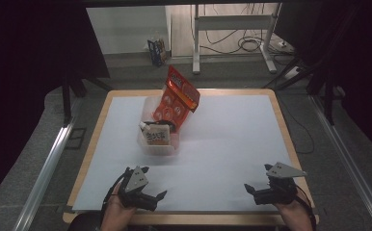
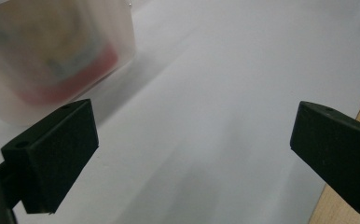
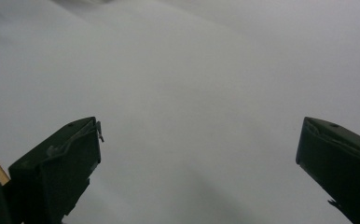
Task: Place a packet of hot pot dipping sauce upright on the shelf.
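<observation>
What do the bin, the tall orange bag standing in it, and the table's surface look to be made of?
Bin: translucent, frosted plastic, since its contents show blurred through the wall in the left gripper view.
Orange bag: probably thin plastic film, printed and glossy, with creases and a sheen.
Table: matte white sheet, paper or laminate, hard to tell, over a light wooden board that shows at the rim.

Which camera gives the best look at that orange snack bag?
The high view: the orange snack bag stands tilted in the clear bin, fully visible. The left gripper view catches just the bin's blurred wall, reddish shapes behind.
</observation>
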`<state>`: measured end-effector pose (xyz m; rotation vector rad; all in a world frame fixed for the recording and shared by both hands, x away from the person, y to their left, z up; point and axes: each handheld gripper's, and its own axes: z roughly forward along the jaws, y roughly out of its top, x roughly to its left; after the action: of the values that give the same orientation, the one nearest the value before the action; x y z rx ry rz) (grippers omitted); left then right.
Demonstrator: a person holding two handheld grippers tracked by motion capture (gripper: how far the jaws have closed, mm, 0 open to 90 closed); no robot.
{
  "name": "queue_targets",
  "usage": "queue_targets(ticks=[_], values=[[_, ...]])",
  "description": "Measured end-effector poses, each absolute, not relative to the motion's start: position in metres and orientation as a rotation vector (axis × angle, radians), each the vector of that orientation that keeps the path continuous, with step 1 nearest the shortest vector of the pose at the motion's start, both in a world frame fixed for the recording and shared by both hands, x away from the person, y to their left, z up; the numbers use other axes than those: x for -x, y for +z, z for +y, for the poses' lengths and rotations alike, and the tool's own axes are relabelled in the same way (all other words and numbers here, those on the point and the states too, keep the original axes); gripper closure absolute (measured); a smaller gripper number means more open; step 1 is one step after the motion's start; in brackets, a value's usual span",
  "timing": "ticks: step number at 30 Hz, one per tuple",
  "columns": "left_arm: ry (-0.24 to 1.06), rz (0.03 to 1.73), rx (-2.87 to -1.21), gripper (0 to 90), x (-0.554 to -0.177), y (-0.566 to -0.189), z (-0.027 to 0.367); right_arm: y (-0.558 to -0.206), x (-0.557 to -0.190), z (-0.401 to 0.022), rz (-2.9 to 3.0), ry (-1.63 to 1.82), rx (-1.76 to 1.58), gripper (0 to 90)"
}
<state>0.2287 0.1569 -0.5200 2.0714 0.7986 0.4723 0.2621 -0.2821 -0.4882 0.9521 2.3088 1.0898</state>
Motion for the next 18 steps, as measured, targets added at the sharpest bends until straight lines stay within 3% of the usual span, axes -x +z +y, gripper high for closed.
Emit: queue_targets(ticks=[18], values=[[0.478,0.795,-2.083,0.8,-0.229,-0.521,0.156,-0.503,-0.26,-0.298,2.319,1.009,-1.028,0.0]])
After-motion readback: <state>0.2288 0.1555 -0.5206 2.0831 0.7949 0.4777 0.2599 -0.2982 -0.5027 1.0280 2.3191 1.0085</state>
